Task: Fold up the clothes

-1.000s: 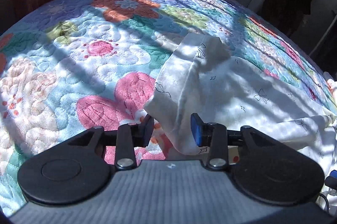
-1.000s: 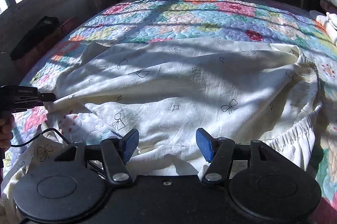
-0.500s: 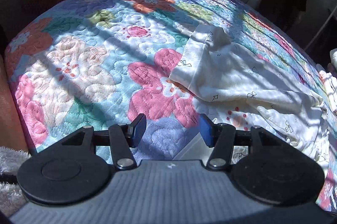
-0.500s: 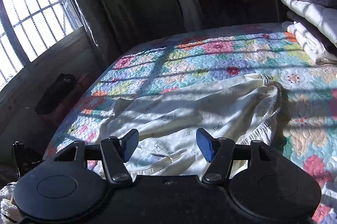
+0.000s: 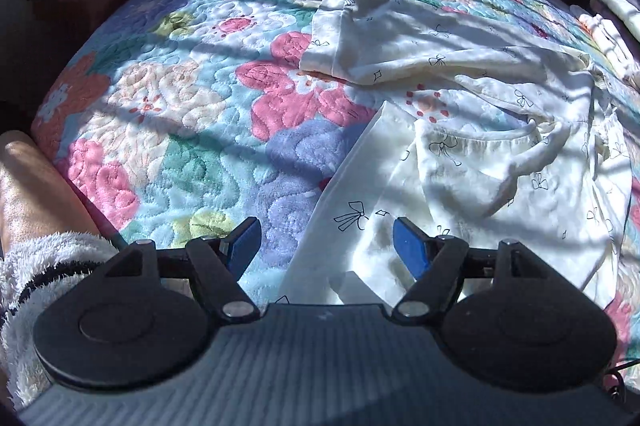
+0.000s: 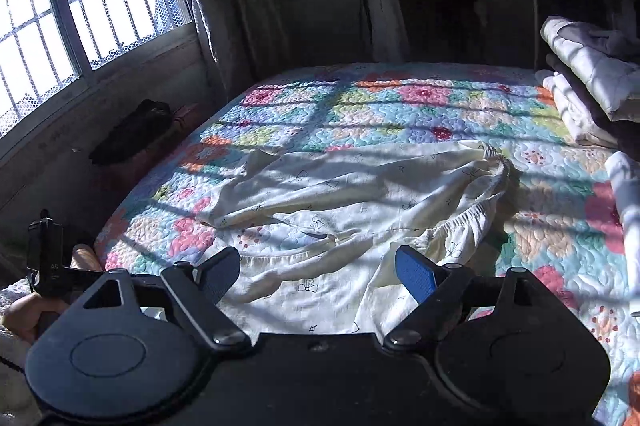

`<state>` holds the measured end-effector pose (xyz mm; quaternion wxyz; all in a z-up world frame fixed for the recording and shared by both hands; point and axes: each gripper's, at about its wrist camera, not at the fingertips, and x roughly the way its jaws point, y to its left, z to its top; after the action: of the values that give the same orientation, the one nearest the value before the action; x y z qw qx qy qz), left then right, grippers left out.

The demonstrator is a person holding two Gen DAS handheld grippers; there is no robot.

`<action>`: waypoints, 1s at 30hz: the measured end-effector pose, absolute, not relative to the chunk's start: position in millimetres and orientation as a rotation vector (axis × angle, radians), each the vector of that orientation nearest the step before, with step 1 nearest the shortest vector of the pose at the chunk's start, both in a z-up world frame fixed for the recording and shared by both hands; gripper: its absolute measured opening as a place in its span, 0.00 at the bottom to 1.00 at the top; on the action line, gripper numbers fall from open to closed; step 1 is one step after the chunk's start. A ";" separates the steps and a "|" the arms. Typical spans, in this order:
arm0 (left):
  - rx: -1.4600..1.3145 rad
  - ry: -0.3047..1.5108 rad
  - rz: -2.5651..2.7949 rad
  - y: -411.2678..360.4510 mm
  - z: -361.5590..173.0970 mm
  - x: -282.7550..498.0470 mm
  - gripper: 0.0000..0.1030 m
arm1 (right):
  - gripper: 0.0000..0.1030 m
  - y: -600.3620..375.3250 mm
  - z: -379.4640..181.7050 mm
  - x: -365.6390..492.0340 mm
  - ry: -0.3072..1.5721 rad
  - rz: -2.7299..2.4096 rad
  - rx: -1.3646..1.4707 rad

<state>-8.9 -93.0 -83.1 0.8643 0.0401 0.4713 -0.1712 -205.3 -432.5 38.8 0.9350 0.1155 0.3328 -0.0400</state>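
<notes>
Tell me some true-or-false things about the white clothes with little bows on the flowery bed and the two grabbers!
1. The left gripper is open and holds nothing. True.
2. The white bow-print garment is neatly folded into a small square. False: it lies spread out and rumpled on the floral quilt.
3. The right gripper is clamped on the garment. False: its jaws stand open above it.
4. Folded laundry is stacked at the right side of the bed. True.

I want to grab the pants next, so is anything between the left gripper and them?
Nothing visible. The left gripper is open, and the white pants lie on the quilt right ahead of its fingers.
</notes>
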 end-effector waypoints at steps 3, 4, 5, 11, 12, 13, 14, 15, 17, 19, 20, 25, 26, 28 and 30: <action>0.086 1.050 -0.361 -97.3 -99.8 4.4 0.70 | 0.85 -419.2 -23.1 -194.6 0.747 -0.177 0.124; 0.085 1.056 -0.368 -99.4 -102.2 10.3 0.70 | 0.84 -415.0 -41.1 -191.4 0.764 -0.200 0.089; 0.094 1.039 -0.385 -103.2 -102.7 17.0 0.70 | 0.84 -411.2 -55.8 -188.6 0.775 -0.211 0.058; 0.196 0.959 -0.488 -128.3 -110.8 48.1 0.70 | 0.83 -401.6 -80.6 -163.2 0.789 -0.223 -0.028; 0.207 0.966 -0.506 -130.7 -116.0 49.6 0.70 | 0.83 -401.0 -81.1 -158.0 0.789 -0.227 -0.035; 0.217 0.972 -0.524 -133.1 -121.3 51.1 0.70 | 0.83 -400.4 -81.7 -152.8 0.788 -0.231 -0.042; 0.228 0.979 -0.542 -135.6 -126.6 52.7 0.70 | 0.83 -399.8 -82.2 -147.7 0.788 -0.236 -0.049; 0.236 0.986 -0.556 -137.6 -131.4 54.2 0.72 | 0.83 -399.2 -82.8 -142.5 0.788 -0.240 -0.056; 0.249 0.977 -0.559 -139.3 -136.1 55.2 0.77 | 0.83 -398.1 -83.9 -132.2 0.787 -0.248 -0.070; 0.274 0.955 -0.565 -141.2 -137.9 53.0 0.78 | 0.83 -397.5 -85.5 -123.0 0.788 -0.254 -0.079; 0.286 0.947 -0.568 -142.3 -138.4 51.2 0.77 | 0.83 -398.0 -87.8 -120.4 0.791 -0.254 -0.076; 0.306 0.919 -0.557 -147.9 -138.6 43.5 0.63 | 0.81 -404.5 -99.7 -116.3 0.796 -0.248 0.003; 0.309 0.911 -0.554 -148.9 -138.3 42.0 0.60 | 0.81 -407.6 -98.4 -118.2 0.788 -0.230 0.053; 0.313 0.897 -0.548 -150.9 -137.7 39.2 0.55 | 0.81 -409.5 -96.0 -120.6 0.769 -0.230 0.078; 0.323 0.880 -0.542 -153.0 -137.2 36.1 0.57 | 0.81 -409.8 -94.8 -121.4 0.756 -0.244 0.067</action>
<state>36.1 -153.0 -137.2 0.8569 0.1536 0.4189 -0.2580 -121.4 -409.8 -94.8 0.9217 0.0327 0.3679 -0.1186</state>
